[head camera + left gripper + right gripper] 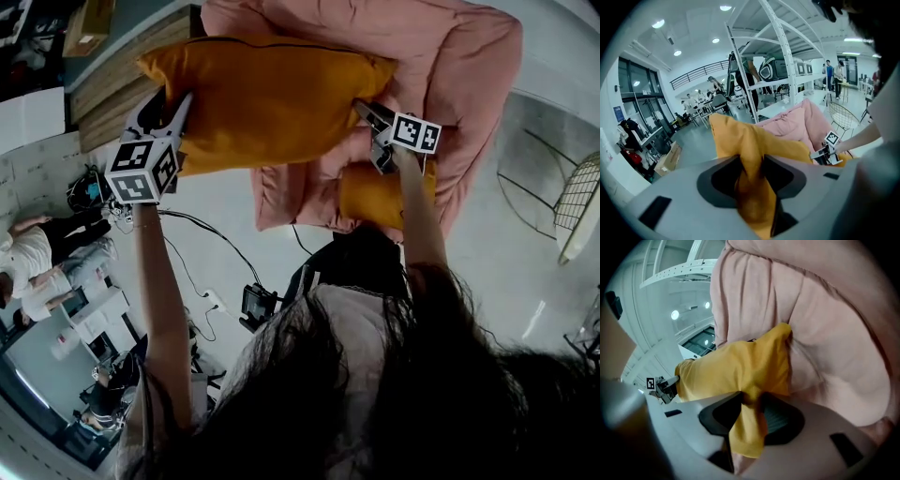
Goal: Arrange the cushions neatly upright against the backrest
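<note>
Orange cushion (267, 98) clamped by left claw (181, 111) and right claw (362, 107).

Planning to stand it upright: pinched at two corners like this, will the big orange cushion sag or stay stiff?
Probably floppy: the big orange cushion bunches into folds where the left claw and right claw pinch it. Likely light: two fabric pinches seem to hold it up.

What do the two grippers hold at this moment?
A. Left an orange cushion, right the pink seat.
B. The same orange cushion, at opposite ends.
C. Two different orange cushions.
B: the left gripper and the right gripper each pinch the orange cushion, and each gripper view shows the other gripper at its far end.
</note>
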Motion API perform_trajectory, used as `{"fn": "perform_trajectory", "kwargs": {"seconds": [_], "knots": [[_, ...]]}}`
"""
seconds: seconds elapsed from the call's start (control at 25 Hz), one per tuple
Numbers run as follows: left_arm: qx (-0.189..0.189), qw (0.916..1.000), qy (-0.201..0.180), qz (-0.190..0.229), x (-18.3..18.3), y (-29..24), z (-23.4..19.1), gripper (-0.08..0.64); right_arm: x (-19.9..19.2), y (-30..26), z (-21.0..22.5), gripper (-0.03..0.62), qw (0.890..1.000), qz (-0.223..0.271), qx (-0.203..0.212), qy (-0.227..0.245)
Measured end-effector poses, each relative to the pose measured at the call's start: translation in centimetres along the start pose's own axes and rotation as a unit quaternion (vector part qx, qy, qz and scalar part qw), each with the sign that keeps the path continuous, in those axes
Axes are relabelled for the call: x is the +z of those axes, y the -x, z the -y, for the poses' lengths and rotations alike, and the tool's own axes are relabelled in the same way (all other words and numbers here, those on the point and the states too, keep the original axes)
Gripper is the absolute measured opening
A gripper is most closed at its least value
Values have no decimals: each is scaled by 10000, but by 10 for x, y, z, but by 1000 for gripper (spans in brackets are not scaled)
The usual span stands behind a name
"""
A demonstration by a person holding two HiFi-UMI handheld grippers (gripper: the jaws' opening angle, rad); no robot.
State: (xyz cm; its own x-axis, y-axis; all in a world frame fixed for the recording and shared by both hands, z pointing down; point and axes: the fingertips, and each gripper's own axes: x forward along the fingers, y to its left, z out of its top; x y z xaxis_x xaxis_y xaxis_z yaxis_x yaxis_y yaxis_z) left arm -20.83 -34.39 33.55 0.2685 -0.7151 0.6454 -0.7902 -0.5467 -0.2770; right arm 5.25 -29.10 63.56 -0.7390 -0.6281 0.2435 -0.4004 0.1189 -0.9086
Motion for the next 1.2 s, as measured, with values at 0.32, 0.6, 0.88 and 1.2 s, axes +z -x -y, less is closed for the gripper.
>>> {"fn": "perform_trajectory", "kwargs": {"seconds": [0.32, 0.6, 0.88, 1.2], "knots": [[-528, 9928, 853, 652, -2, 42, 17, 130, -4, 46, -24, 94, 9961, 59, -388, 786], [-698, 9928, 853, 473, -28, 48, 45, 107, 14, 113, -38, 75, 9859, 551, -883, 1313], [-1405, 9847, 992, 275, -43, 26, 108, 94, 56, 207, -53, 67, 9687, 1535, -1330, 1428], [-1948, 9790, 592, -137, -31, -36, 183, 77, 64, 259, -47, 53, 9525, 2042, -1769, 1408]]}}
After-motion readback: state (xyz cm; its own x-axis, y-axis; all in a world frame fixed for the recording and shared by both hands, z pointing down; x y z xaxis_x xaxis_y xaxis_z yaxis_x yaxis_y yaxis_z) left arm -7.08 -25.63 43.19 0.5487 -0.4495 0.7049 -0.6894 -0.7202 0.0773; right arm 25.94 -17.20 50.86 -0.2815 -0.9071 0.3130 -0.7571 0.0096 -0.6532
